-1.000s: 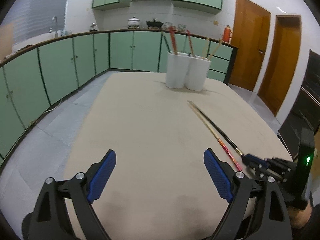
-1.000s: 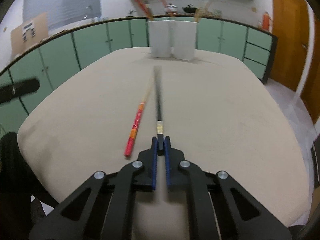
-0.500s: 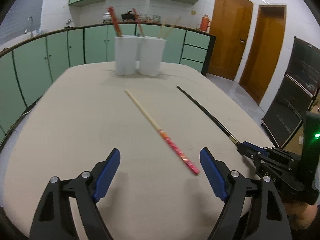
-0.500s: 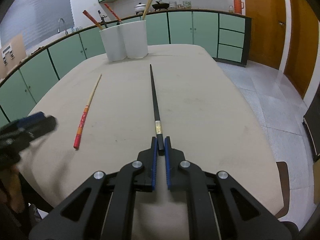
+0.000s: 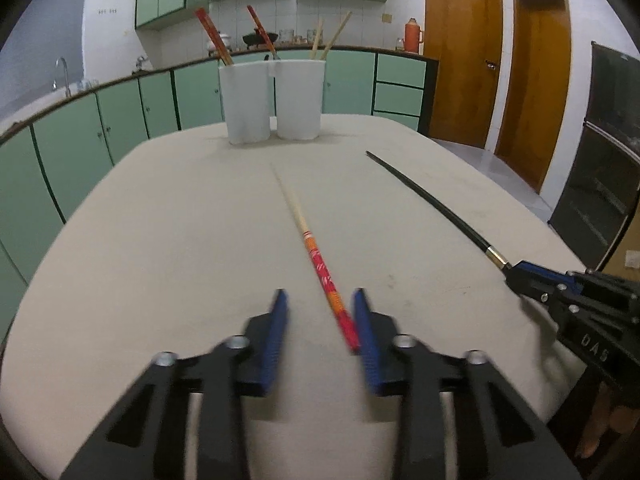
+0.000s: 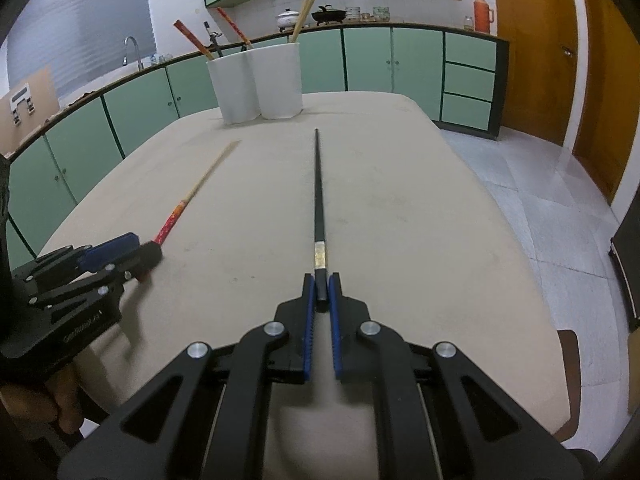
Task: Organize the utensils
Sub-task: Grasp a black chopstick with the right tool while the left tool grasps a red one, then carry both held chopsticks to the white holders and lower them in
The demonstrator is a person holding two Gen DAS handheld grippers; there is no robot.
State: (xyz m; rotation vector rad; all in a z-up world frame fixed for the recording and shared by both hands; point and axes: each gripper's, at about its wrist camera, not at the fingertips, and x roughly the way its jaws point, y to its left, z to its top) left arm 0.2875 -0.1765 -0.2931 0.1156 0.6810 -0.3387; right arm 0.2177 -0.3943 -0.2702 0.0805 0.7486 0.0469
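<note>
L gripper closing — R gripper clamped.

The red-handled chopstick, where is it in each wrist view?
Left wrist: red-handled chopstick runs up the centre, its red end between the closing left gripper jaws.
Right wrist: it lies at left, slanting toward the holders.
Shared landmark: the white utensil holders.

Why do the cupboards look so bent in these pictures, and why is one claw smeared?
Left wrist view: the wide lens bows the green cupboards and darkens the corners; the left claw is smeared because its jaws are closing around the red chopstick. Right wrist view: same bending, but the right claw and the black chopstick it grips look sharp; the floor shows pale glare.
</note>
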